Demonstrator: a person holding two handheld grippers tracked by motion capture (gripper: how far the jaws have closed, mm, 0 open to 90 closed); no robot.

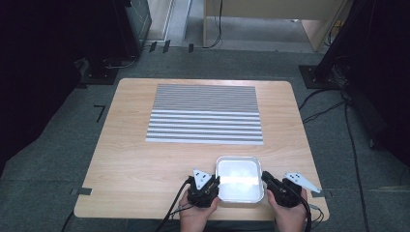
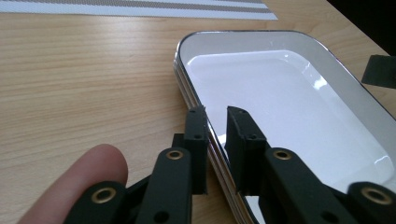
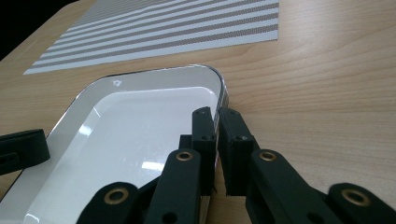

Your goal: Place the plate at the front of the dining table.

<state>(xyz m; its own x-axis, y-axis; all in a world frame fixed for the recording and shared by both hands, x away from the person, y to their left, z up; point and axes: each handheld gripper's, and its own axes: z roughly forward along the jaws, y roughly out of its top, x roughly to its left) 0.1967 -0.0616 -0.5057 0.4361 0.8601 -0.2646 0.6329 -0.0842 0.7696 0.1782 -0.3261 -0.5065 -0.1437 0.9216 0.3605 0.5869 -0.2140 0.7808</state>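
My left tongs [image 2: 215,116] and right tongs [image 3: 217,116] each clamp an opposite rim of the white tray [image 1: 239,180] on the worktop [image 1: 135,159].

Seen from above: pale wooden worktop [image 1: 145,164] on grey carpet. At the 12 o'clock half, a striped placemat [image 1: 205,114], grey and white bands, lying flat and square to the edges. At 6 o'clock, near the front edge, a white rectangular tray [image 1: 239,180] with rounded corners and a glossy inside, well apart from the placemat. Left gripper [image 1: 216,185] at the tray's 9 o'clock rim, fingers against it; right gripper [image 1: 265,180] at the 3 o'clock rim, likewise touching. Grey three-cornered plates on both, hands behind, cables trailing toward 6 o'clock. Too small to tell how the fingers sit on the rim. Dark stands and loose cables at 2 and 10 o'clock.
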